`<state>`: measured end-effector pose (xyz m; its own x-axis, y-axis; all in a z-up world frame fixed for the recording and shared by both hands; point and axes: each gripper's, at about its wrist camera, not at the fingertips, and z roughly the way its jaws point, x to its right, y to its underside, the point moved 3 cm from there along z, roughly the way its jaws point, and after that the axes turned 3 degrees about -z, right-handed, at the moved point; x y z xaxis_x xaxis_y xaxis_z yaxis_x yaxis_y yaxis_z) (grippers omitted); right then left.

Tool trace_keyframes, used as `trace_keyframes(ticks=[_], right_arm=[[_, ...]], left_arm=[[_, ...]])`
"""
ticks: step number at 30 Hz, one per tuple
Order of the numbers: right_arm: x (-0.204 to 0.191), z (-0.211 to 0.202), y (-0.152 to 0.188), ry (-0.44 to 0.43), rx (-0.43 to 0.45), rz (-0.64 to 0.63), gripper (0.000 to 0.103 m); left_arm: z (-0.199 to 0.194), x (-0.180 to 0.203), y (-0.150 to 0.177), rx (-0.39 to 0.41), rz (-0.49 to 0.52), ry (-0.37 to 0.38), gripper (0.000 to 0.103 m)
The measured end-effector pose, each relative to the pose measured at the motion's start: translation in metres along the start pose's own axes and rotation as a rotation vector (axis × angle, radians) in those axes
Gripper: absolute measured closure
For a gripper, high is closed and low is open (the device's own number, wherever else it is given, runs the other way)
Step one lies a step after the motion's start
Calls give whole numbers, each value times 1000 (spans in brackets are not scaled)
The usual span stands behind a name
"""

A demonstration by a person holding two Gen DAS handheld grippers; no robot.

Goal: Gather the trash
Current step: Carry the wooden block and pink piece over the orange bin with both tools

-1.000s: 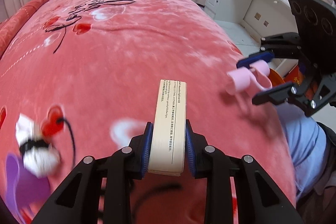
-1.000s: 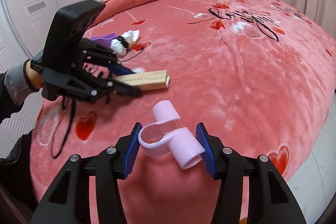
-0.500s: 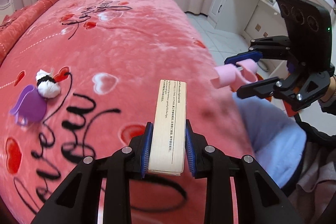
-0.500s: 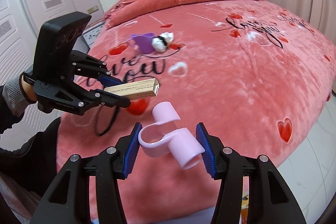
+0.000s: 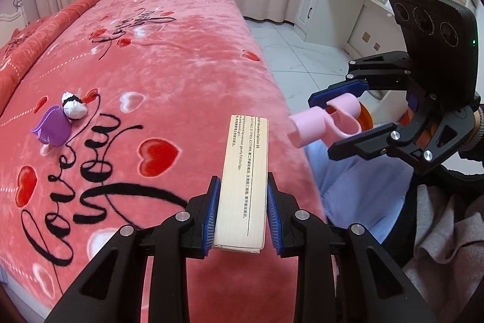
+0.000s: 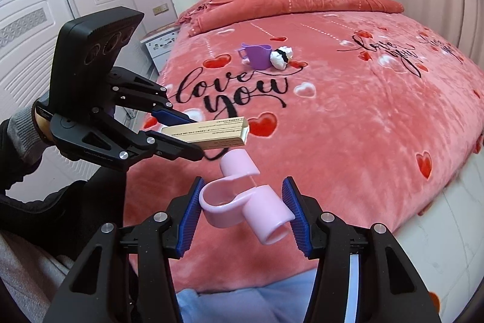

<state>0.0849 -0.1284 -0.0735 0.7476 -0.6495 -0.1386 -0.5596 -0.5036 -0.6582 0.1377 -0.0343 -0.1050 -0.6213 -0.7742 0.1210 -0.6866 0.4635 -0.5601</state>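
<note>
Beige box [image 5: 244,186] clamped in left gripper [image 5: 242,214] fingers, pink tube piece [image 6: 245,205] in right gripper [image 6: 243,217] fingers, above bed [image 6: 348,126].

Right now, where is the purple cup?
The purple cup lies on the bed, touching the white wad: upper middle in the right wrist view, far left in the left wrist view.

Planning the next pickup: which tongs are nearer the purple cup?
Left. The left tongs hang over the bed near the purple cup; the right tongs hang off the bed's edge.

Beige box [image 5: 245,186] – gripper-held; pink tube piece [image 6: 242,202] likewise.
</note>
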Motion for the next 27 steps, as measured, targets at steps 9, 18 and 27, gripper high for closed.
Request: trace_keyframes(ticks=[9,18,27], right_arm=[[12,-39,27,47,46,42,50],[66,-100,79,174,87,171,50],[137,-176,157,350,115,357,50]], left_arm=[[6,49,-12,-2,72,24,72],[44,114,-56,-29,221,99,72],[96,186,-103,-69,372,205,72]])
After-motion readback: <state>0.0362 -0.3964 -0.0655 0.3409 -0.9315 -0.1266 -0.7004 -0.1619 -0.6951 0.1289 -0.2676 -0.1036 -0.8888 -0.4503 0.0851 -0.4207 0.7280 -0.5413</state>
